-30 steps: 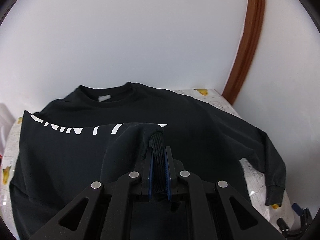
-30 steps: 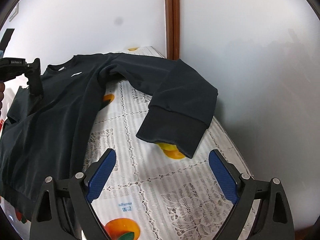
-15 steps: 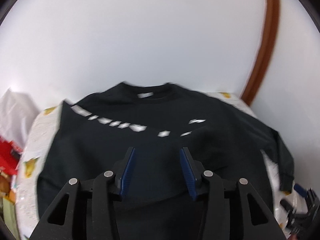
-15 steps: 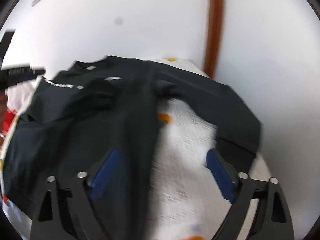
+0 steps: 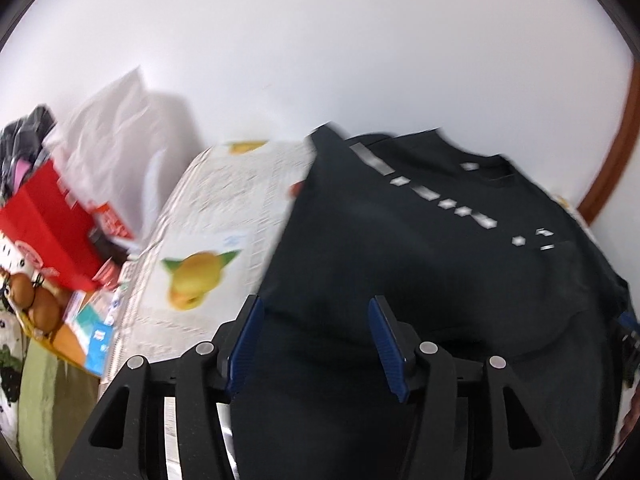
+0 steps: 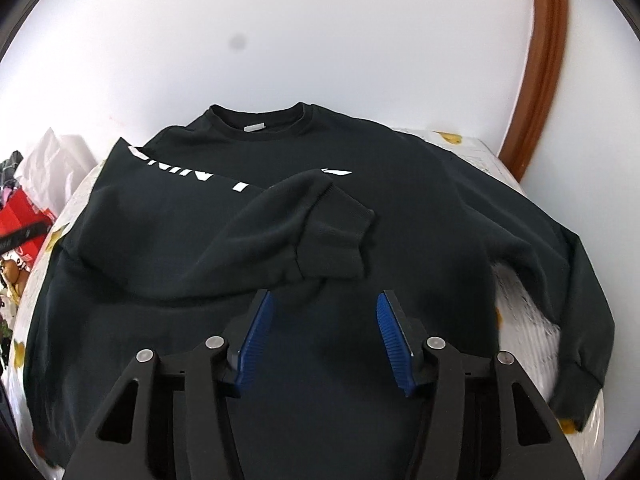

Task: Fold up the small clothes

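Observation:
A black long-sleeved sweatshirt (image 6: 420, 208) with white lettering lies flat on the table, neck toward the wall. Its left sleeve (image 6: 256, 236) is folded across the chest, cuff near the middle. Its right sleeve (image 6: 576, 304) still hangs out to the right over the tablecloth. My right gripper (image 6: 324, 336) is open and empty, just above the shirt's lower front, below the folded cuff. My left gripper (image 5: 314, 340) is open and empty over the shirt's (image 5: 432, 248) lower left part; that view is blurred.
A white tablecloth with fruit prints (image 5: 208, 240) covers the table. At the left are a red box (image 5: 48, 224), a white bag (image 5: 116, 128) and packets. A white wall and a brown wooden trim (image 6: 540, 64) stand behind.
My left gripper let go of the left sleeve cuff, opened and swung left. My right gripper swung left from the right sleeve to over the shirt's middle and narrowed its opening.

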